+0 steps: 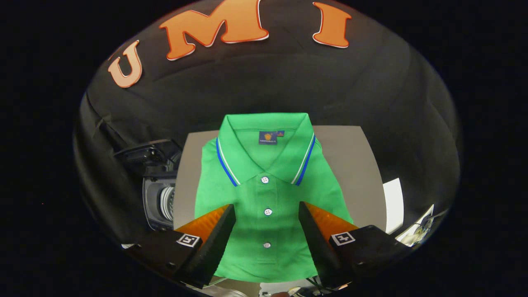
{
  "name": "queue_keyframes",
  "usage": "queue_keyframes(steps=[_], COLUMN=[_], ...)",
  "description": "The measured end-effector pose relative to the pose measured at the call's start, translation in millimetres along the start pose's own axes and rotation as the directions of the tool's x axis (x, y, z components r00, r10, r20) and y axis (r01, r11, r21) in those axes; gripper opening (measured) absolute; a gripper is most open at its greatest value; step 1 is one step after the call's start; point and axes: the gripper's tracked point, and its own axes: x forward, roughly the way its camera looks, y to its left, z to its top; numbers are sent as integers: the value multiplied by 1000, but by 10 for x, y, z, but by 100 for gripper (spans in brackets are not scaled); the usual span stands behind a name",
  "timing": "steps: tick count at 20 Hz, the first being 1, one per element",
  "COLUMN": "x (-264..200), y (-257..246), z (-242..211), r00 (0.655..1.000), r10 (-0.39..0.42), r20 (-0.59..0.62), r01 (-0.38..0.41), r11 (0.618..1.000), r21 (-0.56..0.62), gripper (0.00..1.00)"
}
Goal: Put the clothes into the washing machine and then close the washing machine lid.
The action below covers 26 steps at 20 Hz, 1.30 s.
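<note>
Gripper view: the gripper hangs over a folded green polo shirt, fingers spread wide and clasping nothing. The shirt lies flat on a grey table, collar away from the gripper, and the button placket runs straight down the gap between the two fingers. The fingertips look poised above the fabric's lower half; whether they touch it is hard to tell from here.

Off beside the table, past the shirt's edge on the side of one finger, sits the washing machine, a dark body with its lid raised and the ribbed drum opening showing. So the shirt is not yet in, the lid not yet down; this looks like the very start, the pick-up.

To do it well, I'd say: come down square, both fingers landing on cloth either side of the placket, then pinch enough layers that the whole fold rises together. Too shallow a bite would likely lift one layer and let the shirt unfold and trail. A grip near the middle should keep it balanced for the swing across to the drum. The opening looks small against the shirt, so expect it to need bunching on the way in.
</note>
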Motion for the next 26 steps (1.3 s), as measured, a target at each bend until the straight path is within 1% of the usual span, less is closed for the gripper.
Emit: queue_keyframes(steps=[2, 4, 5, 7, 9, 13, 14, 15, 17, 18, 19, 20, 21, 23, 24, 26], x=[117, 175, 166, 173, 178, 224, 241, 198, 205, 202, 204, 205, 247, 272, 259, 178], y=[-12, 26, 17, 12, -13, -21, -41, -48, -38, -35, -26, -24, -12, 29, 65, 155], z=[-101, -37, -96, -94, -96, -74, -56, -68, -44, -39, -39, -22, 0, 62, 107, 178], r00=[998, 997, 993, 991, 990, 989, 989, 991, 995, 997, 998, 992, 977, 909, 857, 763], r10=[-4, -11, -6, 8, 6, -4, 3, 9, 32, 46, 62, 73, 78, 60, 51, 23], r20=[-67, -80, -115, -133, -143, -145, -145, -133, -94, -54, 8, 101, 200, 413, 513, 646], r01=[3, 6, -5, -21, -18, -7, -15, -17, -38, -49, -62, -66, -62, -40, -31, -4], r11=[1000, 998, 996, 995, 996, 997, 997, 998, 997, 997, 995, 995, 994, 998, 998, 1000], r21=[-26, -66, -88, -93, -88, -76, -78, -61, -61, -64, -73, -80, -87, -56, -47, -31], gripper=[99, 98, 97, 98, 99, 40, 26, 16, 9, 9, 8, 8, 8, 8, 8, 8])
